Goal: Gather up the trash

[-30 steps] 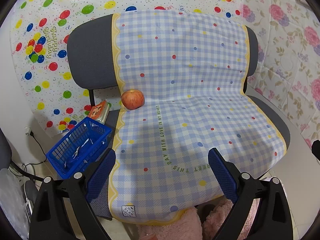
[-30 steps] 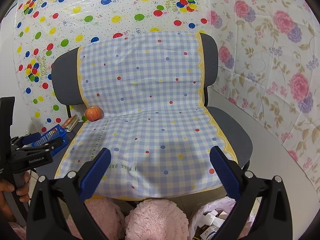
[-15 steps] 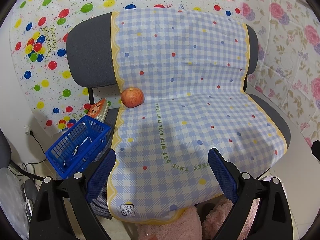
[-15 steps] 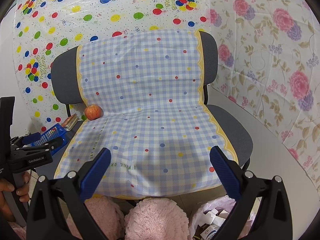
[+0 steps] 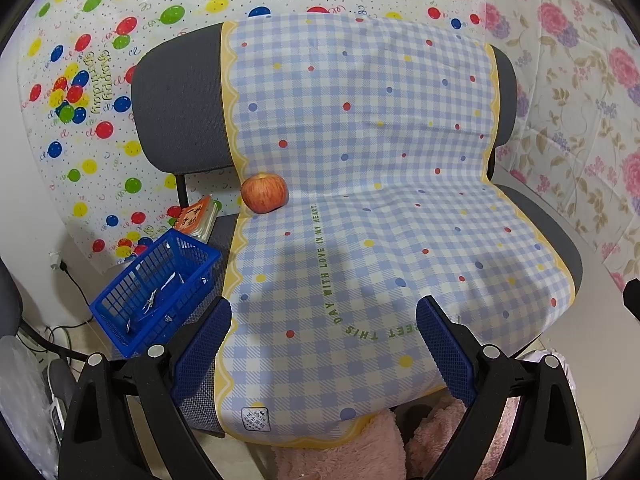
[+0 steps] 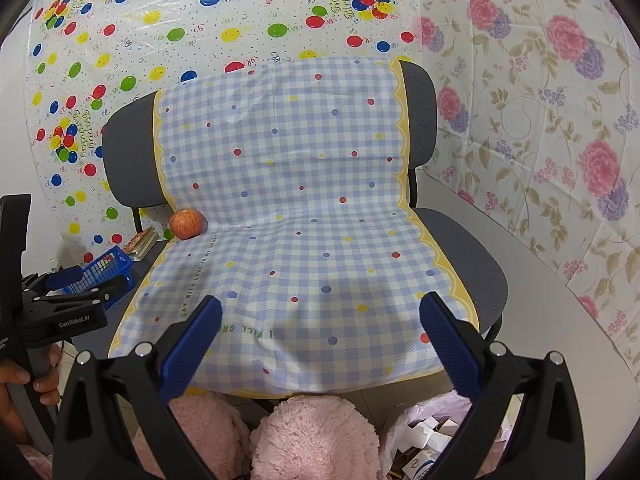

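Left gripper [image 5: 323, 326] spread wide, holding nothing, above the near edge of the checked cloth [image 5: 360, 208] on the chair [image 5: 180, 108]. Right gripper [image 6: 320, 326] likewise apart and empty over the same near edge. Apple [image 5: 264, 193] at the far left of the seat, against the backrest. Blue basket [image 5: 154, 292] on the floor left of the chair. Bag of small boxes [image 6: 428, 440] at near right.

Black plastic tongs [image 5: 324, 344], blue ribbed pads [image 6: 190, 346], silver screws, white "GenRobot.AI" lettering
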Available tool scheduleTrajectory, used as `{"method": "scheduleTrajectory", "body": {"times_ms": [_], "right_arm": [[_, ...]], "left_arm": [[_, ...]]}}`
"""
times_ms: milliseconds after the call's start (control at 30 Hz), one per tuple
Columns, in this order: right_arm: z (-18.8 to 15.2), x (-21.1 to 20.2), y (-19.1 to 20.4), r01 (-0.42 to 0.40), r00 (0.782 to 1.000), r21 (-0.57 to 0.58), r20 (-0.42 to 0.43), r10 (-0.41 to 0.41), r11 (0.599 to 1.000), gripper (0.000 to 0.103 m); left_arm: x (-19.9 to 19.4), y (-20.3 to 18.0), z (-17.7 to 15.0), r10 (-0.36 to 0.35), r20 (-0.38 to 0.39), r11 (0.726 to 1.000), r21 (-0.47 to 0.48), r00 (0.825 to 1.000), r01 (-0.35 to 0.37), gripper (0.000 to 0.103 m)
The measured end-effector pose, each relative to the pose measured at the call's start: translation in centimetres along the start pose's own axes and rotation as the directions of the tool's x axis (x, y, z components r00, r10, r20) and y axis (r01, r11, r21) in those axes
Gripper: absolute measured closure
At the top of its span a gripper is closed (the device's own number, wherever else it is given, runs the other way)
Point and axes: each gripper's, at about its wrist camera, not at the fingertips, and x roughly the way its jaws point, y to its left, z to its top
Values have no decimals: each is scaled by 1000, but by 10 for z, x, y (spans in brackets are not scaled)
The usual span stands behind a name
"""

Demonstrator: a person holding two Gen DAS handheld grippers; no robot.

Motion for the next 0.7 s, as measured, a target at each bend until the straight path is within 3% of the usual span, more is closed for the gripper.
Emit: {"method": "scheduleTrajectory", "body": {"times_ms": [400,700], "right_arm": [[-1,3,0,-5,1000,6,-8,5,1000,6],[-1,30,-7,-1,999,37,-32,2,999,6]], "left_arm": [[2,0,-5,18,21,1000,18,1000,-18,10],[33,11,4,5,-33,1000,7,999,-5,8]]}}
